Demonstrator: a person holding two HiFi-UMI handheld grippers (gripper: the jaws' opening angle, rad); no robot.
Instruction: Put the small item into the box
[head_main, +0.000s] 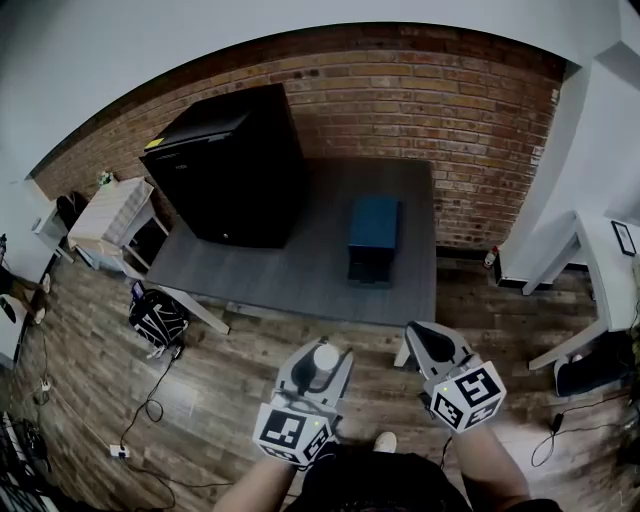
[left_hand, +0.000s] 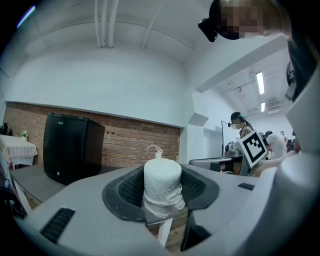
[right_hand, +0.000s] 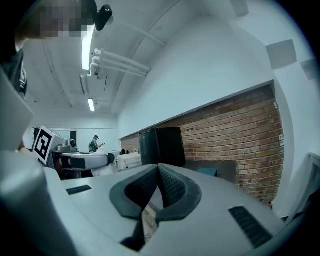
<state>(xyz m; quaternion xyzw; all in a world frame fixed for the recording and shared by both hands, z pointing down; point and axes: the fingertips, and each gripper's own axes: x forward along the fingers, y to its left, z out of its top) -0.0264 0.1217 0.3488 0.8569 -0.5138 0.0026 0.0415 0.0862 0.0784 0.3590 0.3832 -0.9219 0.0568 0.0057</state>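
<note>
A white spool of thread (left_hand: 162, 182) stands between the pads of my left gripper (left_hand: 161, 192), which is shut on it; from the head view the spool (head_main: 325, 357) shows at the tip of that gripper (head_main: 322, 366), low over the wooden floor in front of the table. My right gripper (head_main: 432, 345) hangs beside it, its jaws shut with nothing between them (right_hand: 158, 192). The blue box (head_main: 374, 236) with dark drawers sits on the grey table (head_main: 300, 270), right of middle, well ahead of both grippers.
A large black cabinet (head_main: 235, 165) stands on the table's left part. Behind is a brick wall (head_main: 440, 110). A black bag (head_main: 157, 318) and cables lie on the floor at left. White tables (head_main: 575, 250) stand to the right, a white stand (head_main: 110, 215) to the left.
</note>
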